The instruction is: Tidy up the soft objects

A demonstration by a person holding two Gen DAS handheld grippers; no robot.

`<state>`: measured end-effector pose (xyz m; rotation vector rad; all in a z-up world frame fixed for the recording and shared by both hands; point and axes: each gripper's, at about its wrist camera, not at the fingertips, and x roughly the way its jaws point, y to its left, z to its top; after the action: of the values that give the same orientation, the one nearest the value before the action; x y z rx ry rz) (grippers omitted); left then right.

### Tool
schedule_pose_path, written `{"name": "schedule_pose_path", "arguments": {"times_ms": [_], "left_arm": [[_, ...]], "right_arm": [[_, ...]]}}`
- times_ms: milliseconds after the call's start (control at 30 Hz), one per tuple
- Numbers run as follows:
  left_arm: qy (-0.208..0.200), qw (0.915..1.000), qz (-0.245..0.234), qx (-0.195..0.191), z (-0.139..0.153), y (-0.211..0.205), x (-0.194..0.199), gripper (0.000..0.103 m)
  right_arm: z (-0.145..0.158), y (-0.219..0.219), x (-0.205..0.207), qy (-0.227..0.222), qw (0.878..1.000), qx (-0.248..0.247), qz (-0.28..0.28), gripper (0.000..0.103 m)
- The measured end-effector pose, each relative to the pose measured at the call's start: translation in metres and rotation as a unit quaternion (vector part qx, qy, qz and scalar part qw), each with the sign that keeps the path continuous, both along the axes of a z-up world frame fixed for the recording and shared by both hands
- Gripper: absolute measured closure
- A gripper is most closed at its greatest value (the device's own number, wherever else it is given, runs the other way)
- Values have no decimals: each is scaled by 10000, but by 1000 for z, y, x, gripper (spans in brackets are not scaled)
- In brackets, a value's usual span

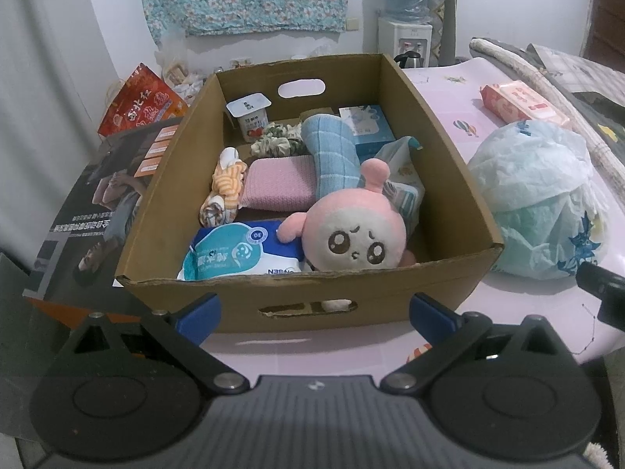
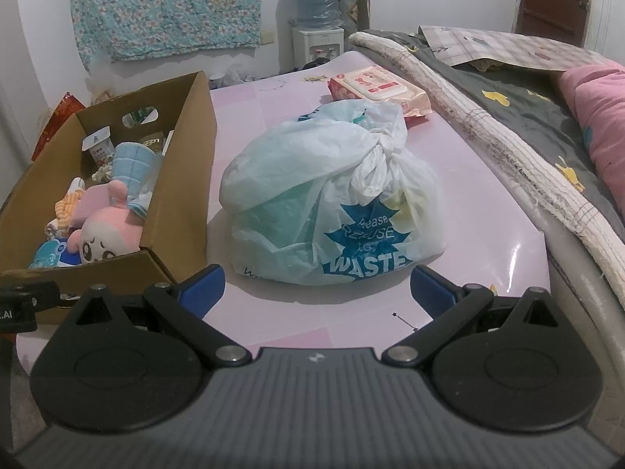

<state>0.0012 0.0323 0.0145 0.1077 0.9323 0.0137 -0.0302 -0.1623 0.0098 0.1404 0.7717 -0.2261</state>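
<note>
A cardboard box (image 1: 449,179) stands on the pink table and holds a pink plush toy (image 1: 355,234), a rolled blue towel (image 1: 332,152), a pink cloth (image 1: 279,185), a striped orange cloth (image 1: 226,187), a scrunchie (image 1: 279,140) and a wet-wipes pack (image 1: 238,252). My left gripper (image 1: 314,312) is open and empty, just in front of the box. My right gripper (image 2: 316,289) is open and empty, close in front of a knotted plastic bag (image 2: 332,195). The box also shows in the right wrist view (image 2: 187,148), at the left.
A pink wipes pack (image 2: 377,88) lies behind the bag. A bed with grey bedding (image 2: 508,117) borders the table's right side. A dark printed box (image 1: 97,195) and a red bag (image 1: 144,105) sit left of the cardboard box. A water dispenser (image 1: 406,11) stands at the back wall.
</note>
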Motion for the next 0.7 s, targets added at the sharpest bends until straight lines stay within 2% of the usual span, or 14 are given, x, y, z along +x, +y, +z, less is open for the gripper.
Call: {"name": "schedule_pose_path", "arguments": {"times_ms": [700], "left_arm": [[91, 10000, 8, -9, -5, -1, -1, 0]], "right_arm": [[-1, 1, 3, 57, 9999, -101, 122, 1]]}}
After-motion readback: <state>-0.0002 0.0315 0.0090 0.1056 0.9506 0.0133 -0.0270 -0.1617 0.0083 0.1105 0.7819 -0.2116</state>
